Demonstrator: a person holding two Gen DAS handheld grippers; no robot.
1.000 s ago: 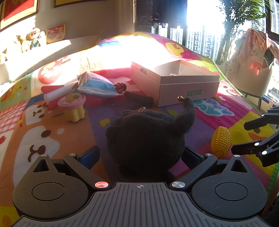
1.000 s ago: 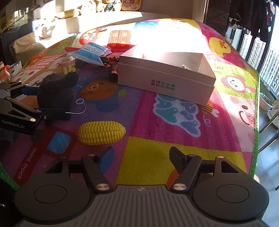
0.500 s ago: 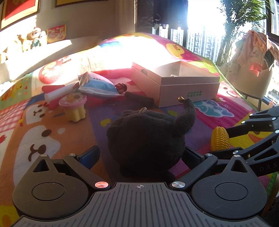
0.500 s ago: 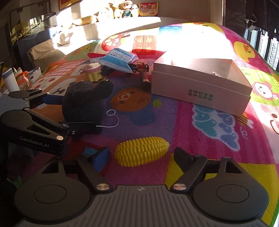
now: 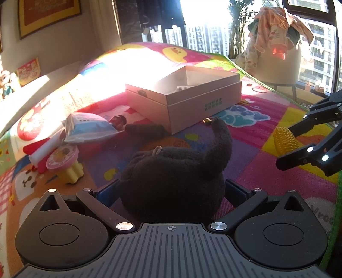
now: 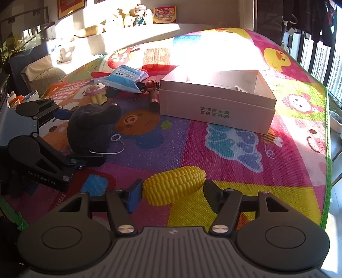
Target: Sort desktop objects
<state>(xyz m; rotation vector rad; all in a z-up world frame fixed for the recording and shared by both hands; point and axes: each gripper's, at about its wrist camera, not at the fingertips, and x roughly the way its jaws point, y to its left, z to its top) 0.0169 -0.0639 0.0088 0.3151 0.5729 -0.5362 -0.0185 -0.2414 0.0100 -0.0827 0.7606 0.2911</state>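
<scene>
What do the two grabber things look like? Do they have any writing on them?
Both are black. The left gripper has thin linked bars with small silver screws, blue pads and white lettering on its side. The right gripper looks the same: two round black discs, a ribbed grey middle, silver bolts and a blue pad. No sleeves or cables show.

Harsh sunlight through the window [image 5: 205, 12] at twelve o'clock, blown out to pure white. Same glare washing over the play mat [image 6: 213, 47] toward twelve, detail lost there. Long, hard shadows thrown toward six. Near foreground dim by contrast. Strong fisheye bending at every edge. Sharp mid-frame, no motion blur.
</scene>
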